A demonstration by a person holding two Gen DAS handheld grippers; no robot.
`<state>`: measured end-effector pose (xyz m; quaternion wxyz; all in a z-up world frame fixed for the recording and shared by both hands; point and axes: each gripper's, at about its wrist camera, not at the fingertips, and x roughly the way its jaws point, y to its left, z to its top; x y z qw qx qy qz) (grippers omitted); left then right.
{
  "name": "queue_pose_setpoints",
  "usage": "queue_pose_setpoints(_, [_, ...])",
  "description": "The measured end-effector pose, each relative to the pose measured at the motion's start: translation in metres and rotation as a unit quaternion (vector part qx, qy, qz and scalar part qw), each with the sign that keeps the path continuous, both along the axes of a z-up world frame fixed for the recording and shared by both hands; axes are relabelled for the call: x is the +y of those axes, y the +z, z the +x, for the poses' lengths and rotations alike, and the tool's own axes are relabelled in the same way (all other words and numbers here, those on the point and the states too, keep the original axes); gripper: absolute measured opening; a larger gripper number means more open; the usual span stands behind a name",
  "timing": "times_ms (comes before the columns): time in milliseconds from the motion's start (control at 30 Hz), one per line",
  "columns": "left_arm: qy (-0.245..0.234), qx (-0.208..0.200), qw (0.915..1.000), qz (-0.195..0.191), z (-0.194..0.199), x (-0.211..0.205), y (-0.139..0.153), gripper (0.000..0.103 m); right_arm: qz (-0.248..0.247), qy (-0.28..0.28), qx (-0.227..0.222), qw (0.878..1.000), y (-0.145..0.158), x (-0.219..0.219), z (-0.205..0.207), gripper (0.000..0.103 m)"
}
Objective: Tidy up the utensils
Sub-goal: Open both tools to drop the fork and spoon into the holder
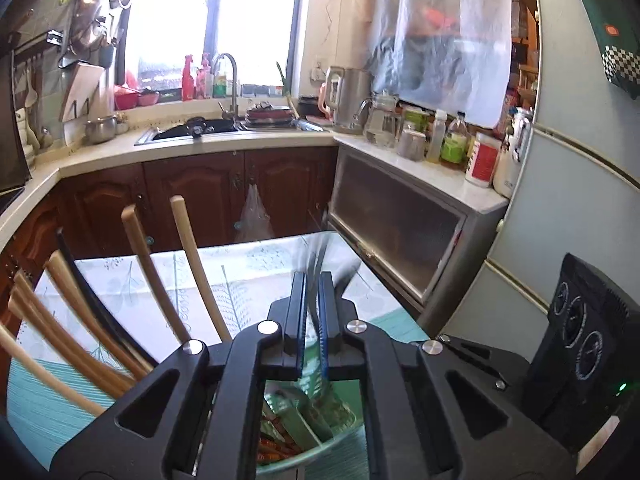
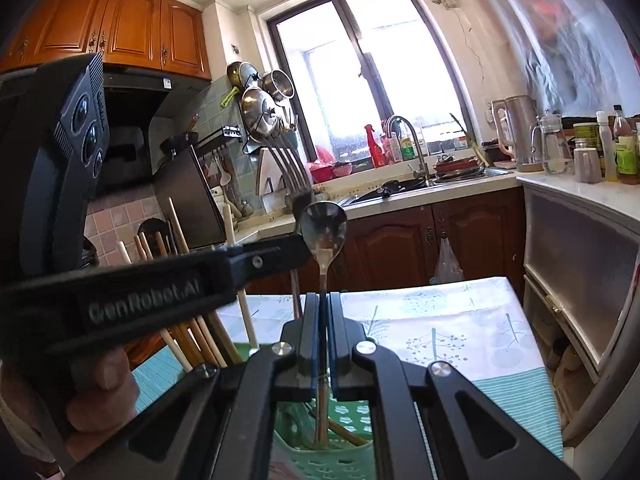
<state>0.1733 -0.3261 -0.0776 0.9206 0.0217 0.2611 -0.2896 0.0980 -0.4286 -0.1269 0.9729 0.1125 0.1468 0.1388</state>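
Note:
My right gripper (image 2: 323, 300) is shut on the handle of a metal spoon (image 2: 323, 226), which stands upright with its bowl up above a green perforated utensil basket (image 2: 344, 436). My left gripper (image 2: 298, 200) reaches in from the left in the right wrist view and is shut on a metal fork (image 2: 286, 160) whose tines point up and back. In the left wrist view the left gripper (image 1: 313, 280) is shut on the blurred fork (image 1: 320, 256). Several wooden utensil handles (image 1: 140, 264) stand at the left.
A table with a leaf-print cloth (image 2: 440, 320) lies ahead. A bowl of packets (image 1: 304, 420) sits below the left gripper. A grey cabinet (image 1: 400, 232) and fridge (image 1: 560, 200) stand at the right. The sink counter (image 1: 224, 132) is beyond.

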Motion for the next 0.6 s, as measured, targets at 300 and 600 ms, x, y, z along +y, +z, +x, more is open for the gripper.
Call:
queue_pose_setpoints(300, [-0.012,-0.005,0.9999,0.000,-0.023,0.010,0.008,0.038,-0.036,-0.006,0.020,0.999,0.000,0.007,-0.008,0.015])
queue_pose_setpoints(600, [0.002,0.017,0.9998,0.004,-0.074,0.054,0.035,0.056,-0.038,-0.027,0.063,0.997,0.016,0.009,-0.034,0.016])
